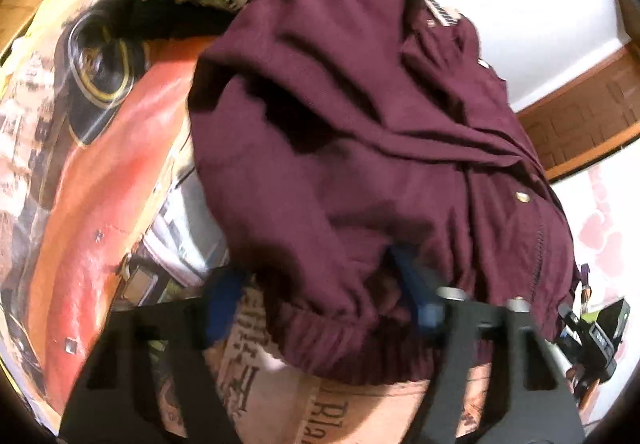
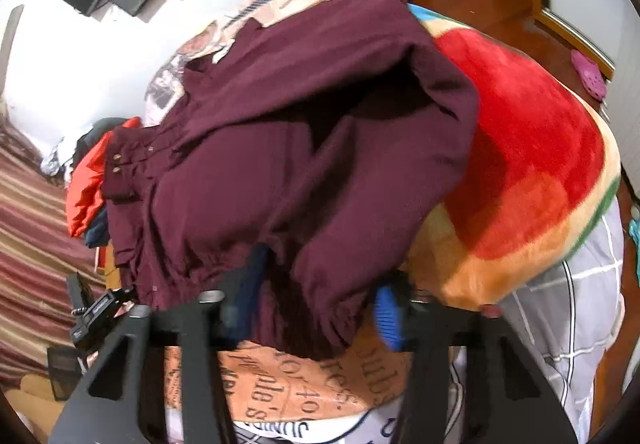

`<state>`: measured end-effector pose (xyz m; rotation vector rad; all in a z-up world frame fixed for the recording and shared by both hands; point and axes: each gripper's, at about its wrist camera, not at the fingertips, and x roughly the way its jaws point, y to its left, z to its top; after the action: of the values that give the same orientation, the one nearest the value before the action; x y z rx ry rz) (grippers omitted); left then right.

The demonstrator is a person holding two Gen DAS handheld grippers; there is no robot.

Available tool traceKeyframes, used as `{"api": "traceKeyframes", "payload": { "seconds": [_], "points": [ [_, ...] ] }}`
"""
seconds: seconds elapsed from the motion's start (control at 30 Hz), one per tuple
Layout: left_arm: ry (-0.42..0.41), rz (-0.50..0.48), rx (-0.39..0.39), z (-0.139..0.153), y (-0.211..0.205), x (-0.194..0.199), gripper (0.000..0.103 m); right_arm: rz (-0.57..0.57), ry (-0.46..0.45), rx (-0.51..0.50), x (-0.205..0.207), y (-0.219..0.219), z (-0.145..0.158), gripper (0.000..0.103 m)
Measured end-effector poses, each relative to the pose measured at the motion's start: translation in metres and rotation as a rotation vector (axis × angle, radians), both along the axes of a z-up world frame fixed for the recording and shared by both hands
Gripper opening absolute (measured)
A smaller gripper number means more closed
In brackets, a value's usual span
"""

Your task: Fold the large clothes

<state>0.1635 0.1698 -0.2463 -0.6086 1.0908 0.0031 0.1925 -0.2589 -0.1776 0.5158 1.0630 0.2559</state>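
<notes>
Left claw (image 1: 320, 296) partly apart, maroon jacket (image 1: 360, 124) hem between pads; right claw (image 2: 316, 292) likewise; grip unclear.

Left gripper (image 1: 320, 296) and right gripper (image 2: 320, 292) are both pointing steeply downward side by side, each with blue-padded jaws standing partly apart
</notes>
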Motion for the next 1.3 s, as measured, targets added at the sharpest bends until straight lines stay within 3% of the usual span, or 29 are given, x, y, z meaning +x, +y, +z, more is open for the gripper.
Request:
{"api": "traceKeyframes", "payload": {
  "seconds": [0.03,0.1,0.2,0.37,0.57,0.73,0.87,1.0,1.3],
  "points": [
    [-0.005,-0.01,0.032,0.008,-0.002,0.001,0.046,0.001,-0.013,-0.017,0.0,0.001,0.005,0.027],
    [-0.019,-0.033,0.093,0.023,-0.008,0.002,0.027,0.019,-0.039,-0.032,0.0,0.002,0.013,0.019],
    [-0.068,-0.068,0.093,0.047,-0.015,0.0,0.018,0.051,-0.083,0.006,0.003,0.0,0.029,0.017],
    [-0.209,-0.126,0.021,0.108,-0.023,0.009,0.015,0.082,-0.161,0.052,0.015,-0.001,0.057,0.015],
    [-0.375,-0.175,0.05,0.178,-0.041,0.04,0.013,0.087,-0.291,0.079,0.046,0.0,0.095,0.014],
    [-0.45,-0.168,0.091,0.215,-0.036,0.086,0.013,0.056,-0.372,0.06,0.087,-0.002,0.113,0.014],
    [-0.447,-0.153,0.126,0.221,-0.037,0.135,0.013,0.025,-0.366,0.058,0.129,-0.009,0.109,0.014],
    [-0.395,-0.134,0.207,0.208,-0.042,0.192,0.013,-0.01,-0.344,0.027,0.169,-0.012,0.102,0.014],
    [-0.229,-0.096,0.337,0.135,-0.038,0.288,0.013,-0.027,-0.221,-0.062,0.24,-0.015,0.055,0.014]
  ]
}}
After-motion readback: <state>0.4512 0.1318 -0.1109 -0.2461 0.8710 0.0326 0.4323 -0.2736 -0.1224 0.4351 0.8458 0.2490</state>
